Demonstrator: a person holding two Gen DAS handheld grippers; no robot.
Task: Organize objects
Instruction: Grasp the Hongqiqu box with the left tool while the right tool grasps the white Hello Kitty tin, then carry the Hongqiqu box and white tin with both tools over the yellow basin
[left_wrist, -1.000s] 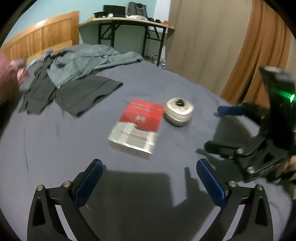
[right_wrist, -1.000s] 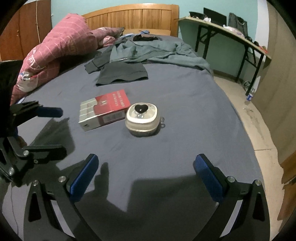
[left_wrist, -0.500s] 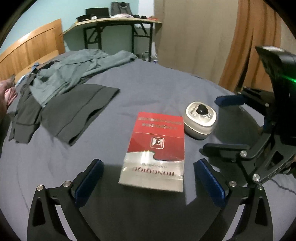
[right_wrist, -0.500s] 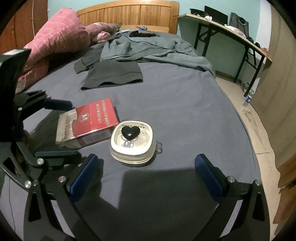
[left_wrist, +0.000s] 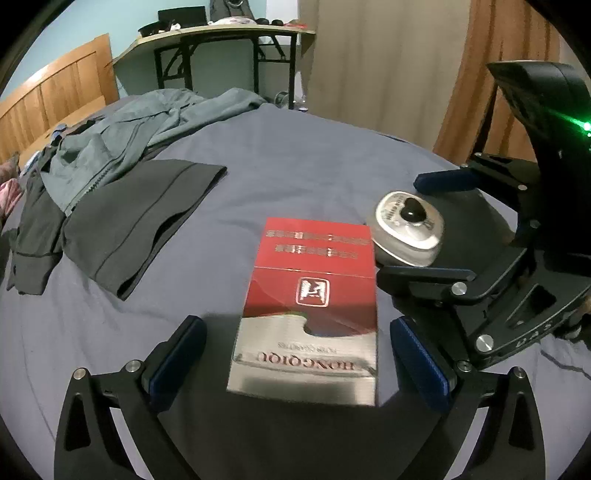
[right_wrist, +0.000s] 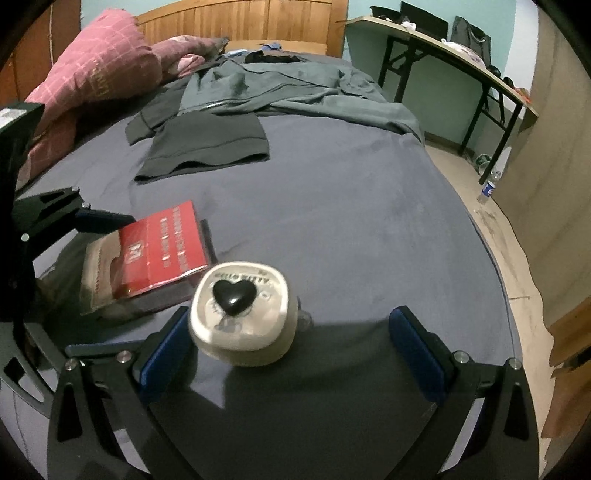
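Bed (left_wrist: 332, 155): red carton (left_wrist: 310, 306) flat btwn left gripper (left_wrist: 299, 354) fingers, apart, no contact. Looks light, stiff card; pinch long sides. Round tin (right_wrist: 242, 314) inside right gripper (right_wrist: 284, 350), also apart; prob slick, grab sidewalls.

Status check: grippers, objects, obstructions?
Left gripper open, straddling red box. Right gripper open around white case. Clothes lie apart.
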